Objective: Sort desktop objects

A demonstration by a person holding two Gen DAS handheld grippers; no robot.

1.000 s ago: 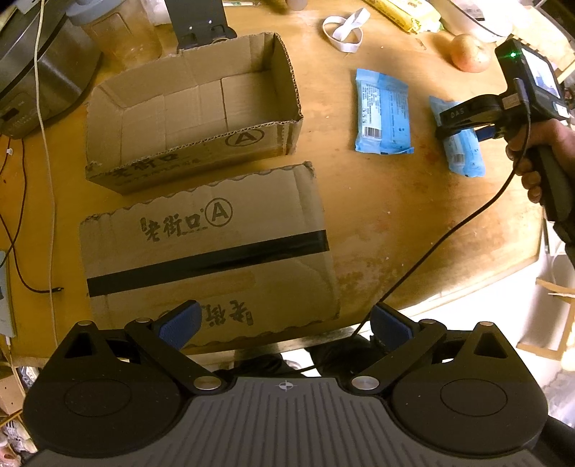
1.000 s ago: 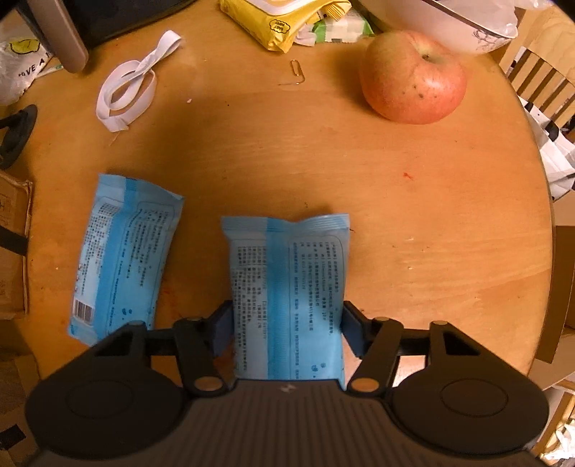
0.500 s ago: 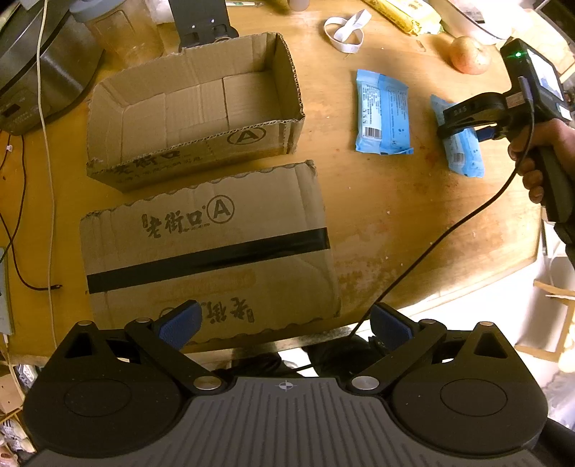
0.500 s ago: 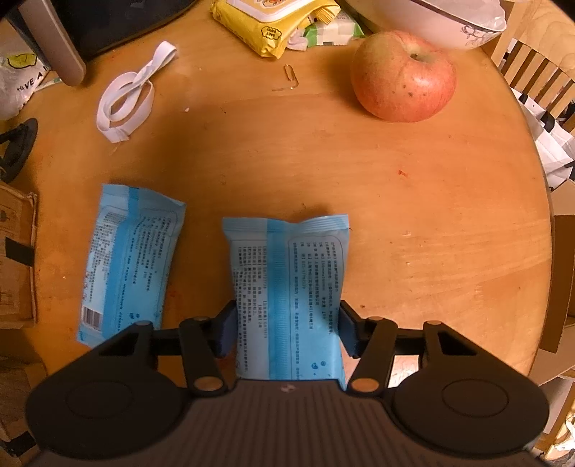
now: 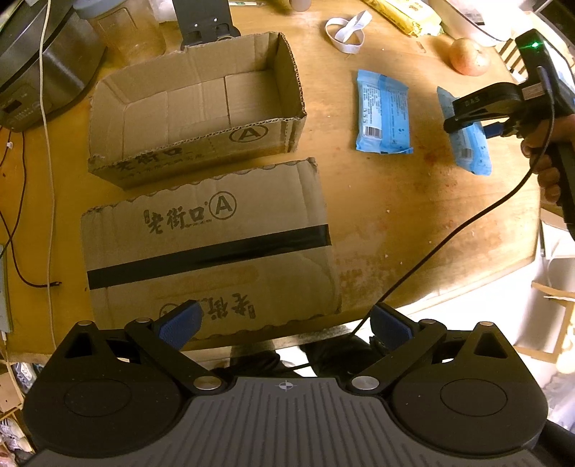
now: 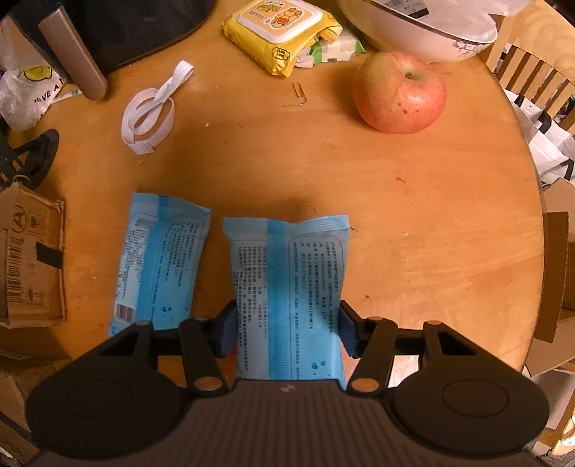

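Note:
My right gripper (image 6: 287, 332) is shut on a blue wet-wipe packet (image 6: 287, 273) and holds it lifted a little off the round wooden table (image 6: 413, 230); from the left wrist view the same gripper (image 5: 478, 124) grips that packet (image 5: 470, 151) at the table's right. A second blue packet (image 6: 160, 258) lies flat to its left, also visible as the blue packet (image 5: 382, 113) in the left wrist view. My left gripper (image 5: 284, 325) hangs open, pointing down over the near table edge, above a taped cardboard box (image 5: 208, 244). An open cardboard box (image 5: 194, 104) sits behind it.
An apple (image 6: 399, 91), a yellow wipes pack (image 6: 284, 30), a white bowl (image 6: 413, 32), a white elastic band (image 6: 151, 111) and a paper clip (image 6: 298, 89) lie at the far side. A black cable (image 5: 449, 237) runs from the right gripper. A wooden chair (image 6: 532, 72) stands right.
The right gripper has risen with the blue packet held in it; the table and other objects look smaller and farther. The left gripper has stayed still.

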